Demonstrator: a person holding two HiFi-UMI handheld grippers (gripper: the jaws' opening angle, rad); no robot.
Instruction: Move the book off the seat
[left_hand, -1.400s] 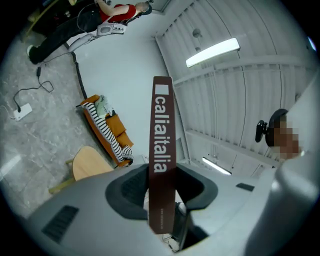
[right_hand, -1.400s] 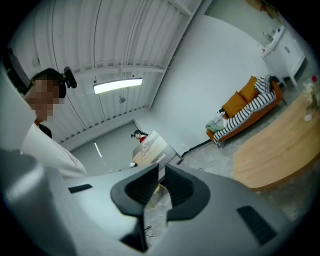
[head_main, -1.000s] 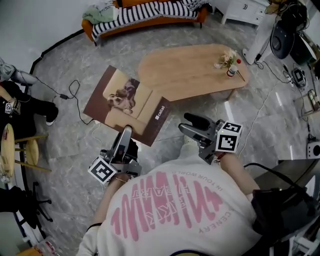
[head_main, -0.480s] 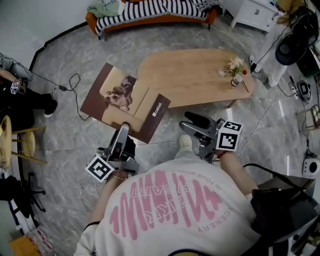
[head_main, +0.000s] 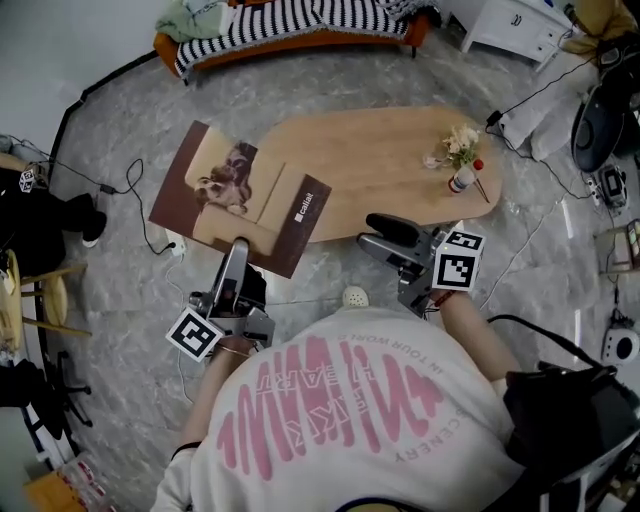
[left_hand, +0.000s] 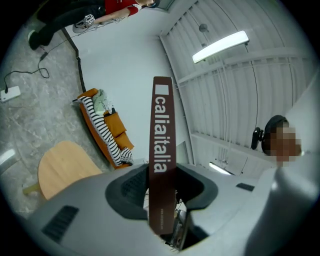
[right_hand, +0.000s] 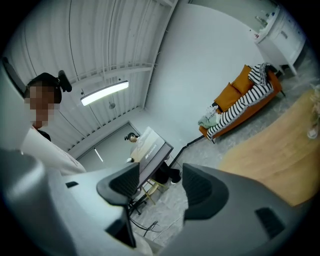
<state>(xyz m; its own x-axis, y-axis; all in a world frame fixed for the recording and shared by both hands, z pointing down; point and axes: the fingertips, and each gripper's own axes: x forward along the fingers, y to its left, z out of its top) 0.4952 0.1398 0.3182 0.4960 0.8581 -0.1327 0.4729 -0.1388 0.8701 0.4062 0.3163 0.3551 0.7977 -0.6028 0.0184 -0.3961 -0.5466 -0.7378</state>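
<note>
Head view: left fingers (head_main: 232, 280) clamp the brown book (head_main: 235, 205) by its near edge, holding it roughly flat in the air above the grey floor (head_main: 120, 120), beside the wooden table's (head_main: 400, 160) left end. Left gripper view shows the book pinched edge-on between both fingers. Right fingers (head_main: 398, 228) stand apart, empty, near the table's front edge.

Person has stepped in on the worktop (head_main: 380, 160). Right gripper (head_main: 372, 232): a strip of floor (head_main: 120, 280) lay between its fingers and the worktop's near edge; now, in head view, they overlap that edge. Left gripper (head_main: 238, 250) and the book (head_main: 240, 195) have come forward too, alongside the worktop's left end. Pale foot (head_main: 354, 297) shows more fully, short of the near edge.
</note>
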